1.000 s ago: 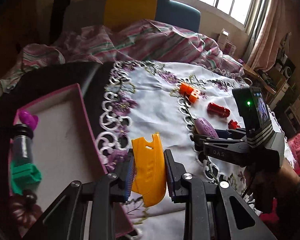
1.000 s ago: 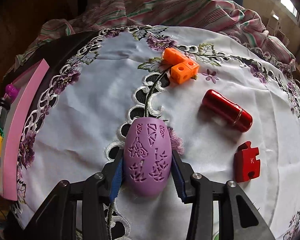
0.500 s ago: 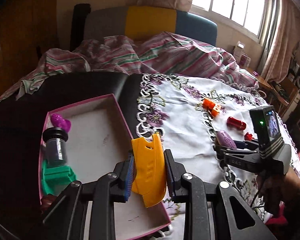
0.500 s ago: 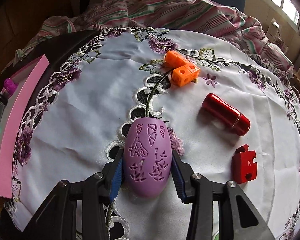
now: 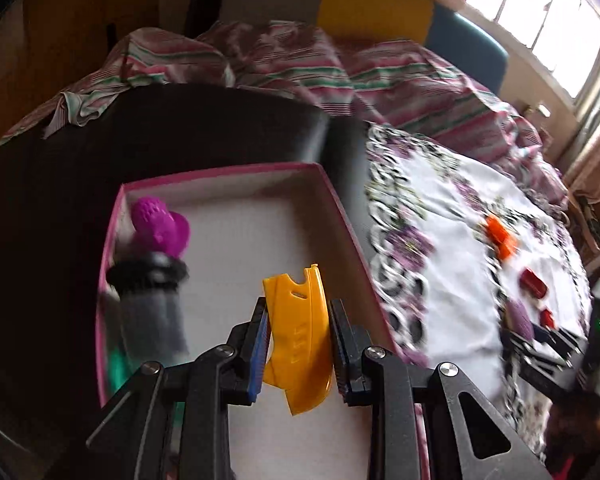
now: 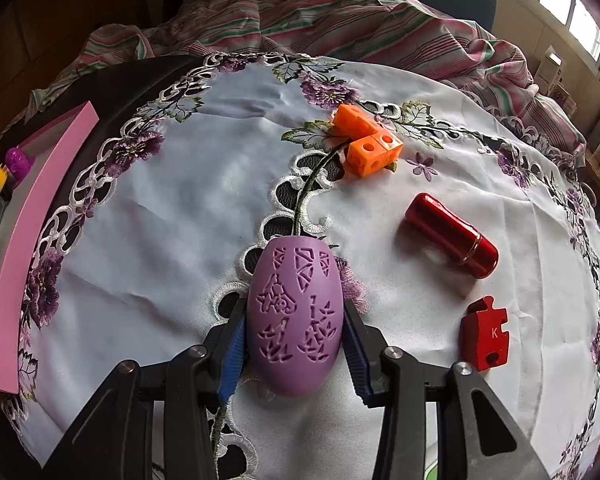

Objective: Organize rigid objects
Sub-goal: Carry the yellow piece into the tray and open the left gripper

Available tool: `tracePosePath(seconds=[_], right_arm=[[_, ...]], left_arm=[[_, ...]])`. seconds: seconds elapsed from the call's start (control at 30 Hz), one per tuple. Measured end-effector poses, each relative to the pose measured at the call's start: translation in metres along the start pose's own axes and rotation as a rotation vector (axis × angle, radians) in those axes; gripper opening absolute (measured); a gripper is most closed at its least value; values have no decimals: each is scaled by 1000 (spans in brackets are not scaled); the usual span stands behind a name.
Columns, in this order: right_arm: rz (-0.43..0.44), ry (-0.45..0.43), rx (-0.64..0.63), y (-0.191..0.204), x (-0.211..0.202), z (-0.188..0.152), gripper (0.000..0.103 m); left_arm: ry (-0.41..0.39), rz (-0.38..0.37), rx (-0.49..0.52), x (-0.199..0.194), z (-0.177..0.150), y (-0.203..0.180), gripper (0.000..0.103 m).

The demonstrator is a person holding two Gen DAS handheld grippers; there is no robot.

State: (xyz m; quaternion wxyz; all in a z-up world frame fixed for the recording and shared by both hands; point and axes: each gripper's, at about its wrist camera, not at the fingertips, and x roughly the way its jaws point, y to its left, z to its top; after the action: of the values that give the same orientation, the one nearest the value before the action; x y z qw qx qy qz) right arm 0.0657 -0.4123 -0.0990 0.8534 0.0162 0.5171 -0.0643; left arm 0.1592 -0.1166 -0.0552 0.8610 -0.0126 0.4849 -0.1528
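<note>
Left wrist view: yellow plastic piece [image 5: 298, 332], flat, curved, slotted near its notched top, clamped upright in left gripper [image 5: 298, 346] over the white floor of the pink box [image 5: 342, 208]. Inside the box along its left wall: magenta knobbly toy [image 5: 161, 227], black-capped grey bottle [image 5: 152, 304], something green [image 5: 118, 364] low down, all blurred. Bare box floor open ahead and to the right of the yellow piece; box standing on dark tabletop [image 5: 180, 136] just beside the left edge of the embroidered white cloth [image 5: 452, 248].

Right wrist view: lilac egg-shaped shell [image 6: 294, 320] with cut-out patterns, clamped in right gripper [image 6: 294, 330], lying on the cloth. Beyond it, well apart: orange cubes [image 6: 368, 142], red cylinder [image 6: 450, 234], red puzzle piece [image 6: 485, 334] marked K. Open cloth left of the shell up to the box's pink wall. Box interior mostly hidden from here; cut-out detail only clear here.
</note>
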Motion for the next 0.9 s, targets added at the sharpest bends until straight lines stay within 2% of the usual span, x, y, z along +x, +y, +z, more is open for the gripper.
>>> tracePosePath(seconds=[0.1,0.33,0.43,0.67,0.9], right_arm=[[-2,0,-4,0,0,0,44],[-10,0,-14,1,0,0,44],[-11,0,-15,1,0,0,44],[-16,1,-17,1,1,0,44],[-26,-1,-27,2,0,0,44]], left_arm=[[39,-11,-13,18,16,12,28],[93,77,4,56,30,23,28],[99,64,-5,56,29,25,31],[-5,28,-46,16,21,28,36],[-131,62,22,-35,-13,14,44]])
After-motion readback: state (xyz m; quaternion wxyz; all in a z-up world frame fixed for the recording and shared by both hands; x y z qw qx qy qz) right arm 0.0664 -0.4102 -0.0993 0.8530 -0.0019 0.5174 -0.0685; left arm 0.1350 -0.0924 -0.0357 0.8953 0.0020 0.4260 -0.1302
